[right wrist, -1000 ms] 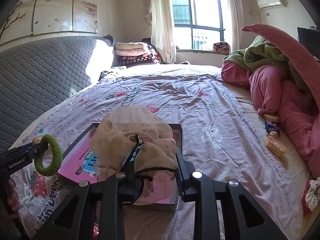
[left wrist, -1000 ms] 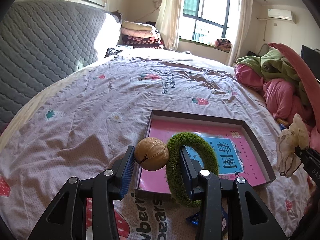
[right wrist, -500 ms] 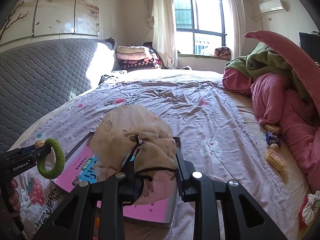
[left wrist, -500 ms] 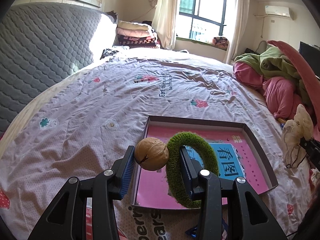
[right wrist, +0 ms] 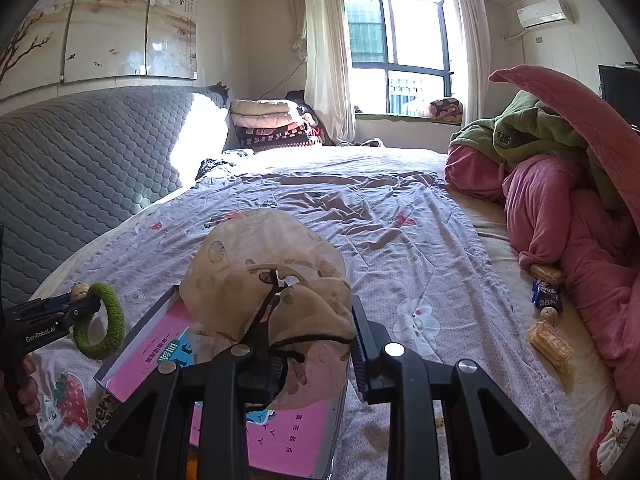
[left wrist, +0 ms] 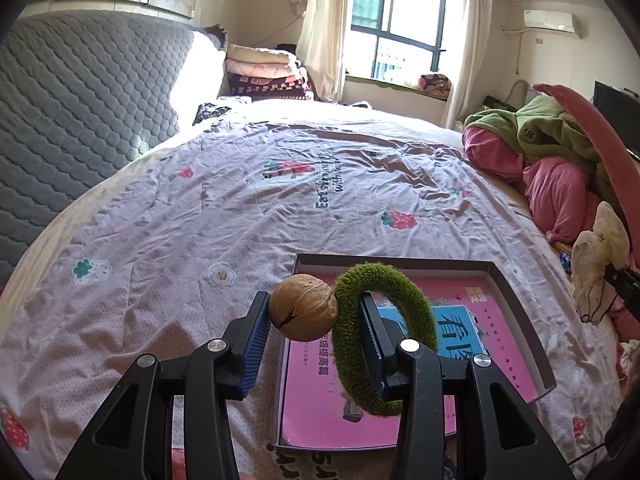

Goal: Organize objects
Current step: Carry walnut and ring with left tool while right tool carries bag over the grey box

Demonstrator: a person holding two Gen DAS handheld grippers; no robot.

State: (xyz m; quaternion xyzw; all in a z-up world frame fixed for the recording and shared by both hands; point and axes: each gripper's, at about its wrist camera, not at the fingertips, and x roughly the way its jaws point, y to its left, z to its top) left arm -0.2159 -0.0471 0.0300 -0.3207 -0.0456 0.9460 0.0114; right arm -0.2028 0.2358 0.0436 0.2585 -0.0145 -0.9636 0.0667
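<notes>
left hand-held gripper (left wrist: 312, 320) clamped on walnut (left wrist: 303, 307) plus green ring (left wrist: 380, 340), hanging over the box (left wrist: 520, 312) on the bed | right hand-held gripper (right wrist: 314, 332) pinching the beige hair tie (right wrist: 268, 280) | I'd lower both low over the pink book before letting go, walnut rolls

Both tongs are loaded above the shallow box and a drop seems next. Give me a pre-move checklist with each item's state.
1. Left tongs pinching the walnut: ok.
2. Green fuzzy ring secured: cannot tell; it loops round the right-hand finger, pressed against the walnut.
3. Right tongs gripping the beige sheer scrunchie: ok.
4. Shallow box below both loads: ok.
5. Box free to receive items: ok; only a pink booklet lies flat inside.
6. Snack packets beside the pink bedding collected: not ok.
</notes>
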